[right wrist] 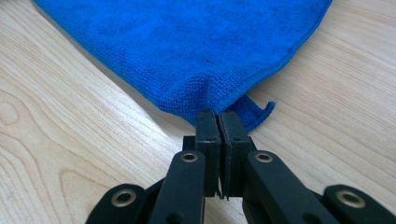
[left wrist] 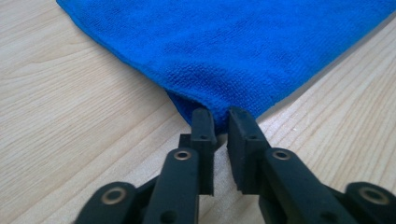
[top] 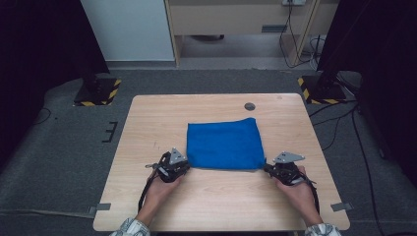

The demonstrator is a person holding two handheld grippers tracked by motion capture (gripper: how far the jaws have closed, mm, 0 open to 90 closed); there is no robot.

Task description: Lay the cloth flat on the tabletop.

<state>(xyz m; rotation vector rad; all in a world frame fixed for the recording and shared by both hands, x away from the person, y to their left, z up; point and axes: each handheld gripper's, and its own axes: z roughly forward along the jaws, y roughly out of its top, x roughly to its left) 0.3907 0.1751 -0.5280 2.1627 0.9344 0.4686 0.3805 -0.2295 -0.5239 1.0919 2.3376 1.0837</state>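
Blue microfibre cloth (top: 223, 145) lies folded flat on the wooden worktop (top: 147, 128), roughly mid-table, slightly toward the person's side. Near edge faces the person; both near corners are taken.

Left gripper (top: 183, 166) sits at the near-left corner. In the left gripper view the jaws are drawn in on the corner tip of the cloth (left wrist: 224, 56); a narrow slot is visible lower down between the jaws, but the tips are on the fabric. Reads as pinching the cloth corner.

Right gripper (top: 268, 169) sits at the near-right corner. In the right gripper view the jaws are pressed nearly together with the cloth (right wrist: 187, 51) bunched at the tips, so pinching too. A small tab of a lower layer (right wrist: 259, 114) pokes out beside the jaws: looks like not every layer is caught there.

Handling, my read:
- Light, limp, no stiffness. It will drape and sag between the two held corners once lifted.
- Terry-like nap, so grippy against the pads, low slip risk. Not fragile.
- Folded stack: layers can slide apart or peel open if only the top ones are held.
- Best hold is where they are now, at the corners, biting deep enough to trap all layers. Right side may want a deeper bite.
- Keep both hands moving together, light tension across the edge, or it will crumple.
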